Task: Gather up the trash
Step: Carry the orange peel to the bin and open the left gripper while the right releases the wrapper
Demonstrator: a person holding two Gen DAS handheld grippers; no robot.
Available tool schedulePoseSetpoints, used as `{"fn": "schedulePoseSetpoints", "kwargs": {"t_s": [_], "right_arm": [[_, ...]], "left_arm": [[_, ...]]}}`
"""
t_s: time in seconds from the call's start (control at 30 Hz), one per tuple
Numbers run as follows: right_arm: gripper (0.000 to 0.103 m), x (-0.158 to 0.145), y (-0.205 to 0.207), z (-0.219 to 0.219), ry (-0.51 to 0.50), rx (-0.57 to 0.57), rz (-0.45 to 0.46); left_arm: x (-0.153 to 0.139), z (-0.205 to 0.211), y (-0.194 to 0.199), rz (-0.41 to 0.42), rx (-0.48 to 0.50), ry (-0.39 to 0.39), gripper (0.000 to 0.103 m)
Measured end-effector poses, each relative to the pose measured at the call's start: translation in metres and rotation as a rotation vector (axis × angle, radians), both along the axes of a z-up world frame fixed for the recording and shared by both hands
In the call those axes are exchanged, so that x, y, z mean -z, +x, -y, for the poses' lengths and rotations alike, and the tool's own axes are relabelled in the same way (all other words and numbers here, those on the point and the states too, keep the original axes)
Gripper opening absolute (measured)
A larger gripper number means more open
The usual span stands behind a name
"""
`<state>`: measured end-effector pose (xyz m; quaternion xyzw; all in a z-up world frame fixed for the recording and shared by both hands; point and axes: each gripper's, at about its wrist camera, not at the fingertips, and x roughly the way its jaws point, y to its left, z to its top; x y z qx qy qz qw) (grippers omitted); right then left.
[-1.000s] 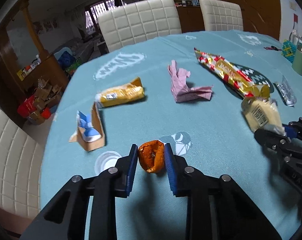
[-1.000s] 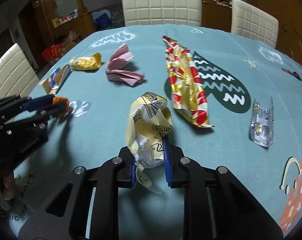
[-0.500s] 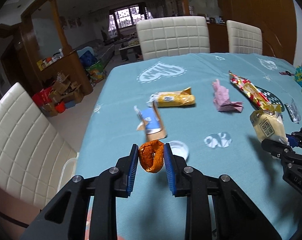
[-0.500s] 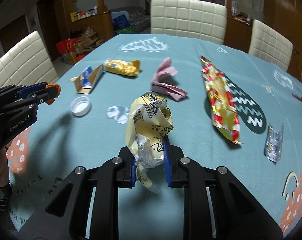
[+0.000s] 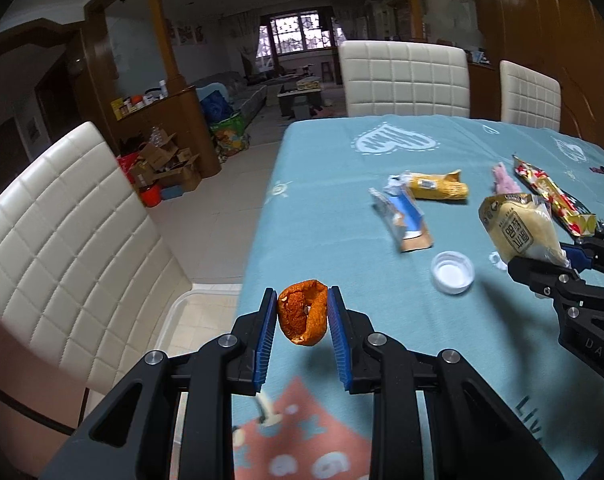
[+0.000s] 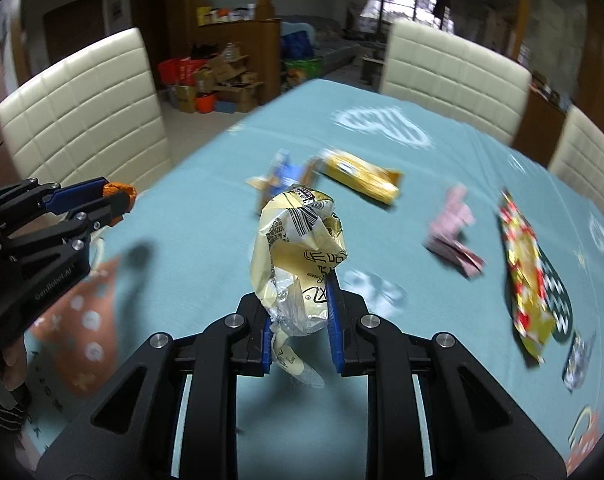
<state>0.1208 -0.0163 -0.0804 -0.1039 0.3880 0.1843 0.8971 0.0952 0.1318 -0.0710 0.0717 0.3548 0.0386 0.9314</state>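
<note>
Left gripper [image 5: 302, 316]: closed on the orange peel [image 5: 303, 317], lifted over the desk's [image 5: 334, 168] left edge, beside a white chair [image 5: 61, 240].
Right gripper [image 6: 299, 312]: closed on the crumpled yellow wrapper [image 6: 299, 256], lifted above the desk.
Key relation: I see no bin; the left gripper is nearer the edge, so it probably drops first.
Remaining on desk: bottle cap [image 5: 452, 272], yellow packet [image 5: 436, 187], long red-gold wrapper [image 6: 526, 268].
</note>
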Motion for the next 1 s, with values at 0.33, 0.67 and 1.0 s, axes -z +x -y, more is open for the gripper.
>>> {"fn": "schedulePoseSetpoints", "kwargs": {"t_s": [0.33, 0.67, 1.0], "right_arm": [[0.023, -0.009, 0.005, -0.082, -0.041, -0.145, 0.03], [0.023, -0.007, 0.011, -0.148, -0.085, -0.245, 0.044], [0.024, -0.007, 0.026, -0.177, -0.097, -0.259, 0.044]], "left_arm": [[0.002, -0.065, -0.01, 0.008, -0.119, 0.02, 0.026], [0.008, -0.115, -0.012, 0.011, -0.205, 0.035, 0.026], [0.015, -0.142, -0.002, 0.0, -0.227, 0.018, 0.026]]}}
